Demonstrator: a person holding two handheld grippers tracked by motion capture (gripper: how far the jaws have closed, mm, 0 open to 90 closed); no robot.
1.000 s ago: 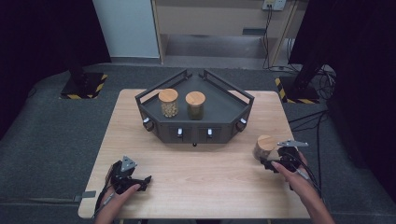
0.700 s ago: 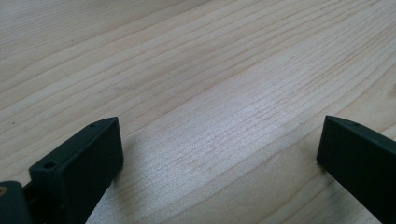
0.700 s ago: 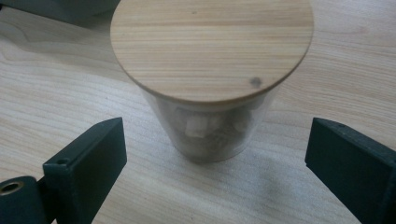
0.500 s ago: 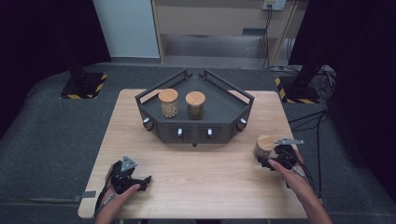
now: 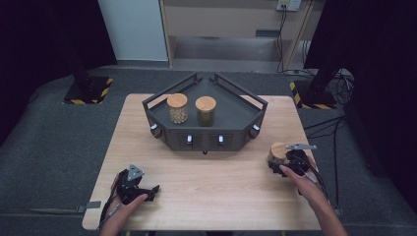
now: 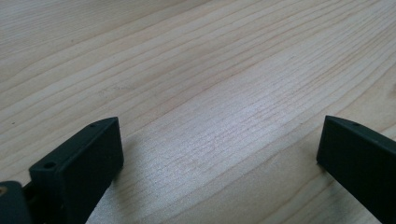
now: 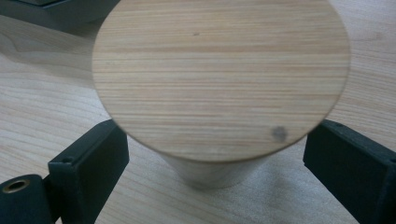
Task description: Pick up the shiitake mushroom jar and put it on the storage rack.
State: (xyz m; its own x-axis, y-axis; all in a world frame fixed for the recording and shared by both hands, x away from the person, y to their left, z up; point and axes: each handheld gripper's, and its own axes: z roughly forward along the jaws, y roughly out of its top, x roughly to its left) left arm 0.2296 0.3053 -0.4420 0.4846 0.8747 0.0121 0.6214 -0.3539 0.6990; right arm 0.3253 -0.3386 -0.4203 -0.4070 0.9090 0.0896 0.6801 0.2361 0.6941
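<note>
A jar with a round wooden lid (image 5: 278, 150) (image 7: 219, 70) stands on the table at the right. My right gripper (image 5: 274, 166) (image 7: 219, 128) sits low around it, one jaw on each side of the jar's body under the wider lid. The jaws have just been closing, but a gap still shows between each pad and the glass. Near the front left edge my left gripper (image 5: 152, 191) (image 6: 219, 121) rests open on the bare wood with nothing between its jaws.
A dark angular tray (image 5: 206, 133) with knobs on its front stands mid-table. It holds a jar of pale contents (image 5: 177, 108) and a jar of dark contents (image 5: 205, 110), both with wooden lids. The wooden table (image 5: 216, 187) is ringed by grey floor.
The right gripper has edged slightly toward the jar on the table. The left gripper has not moved.
</note>
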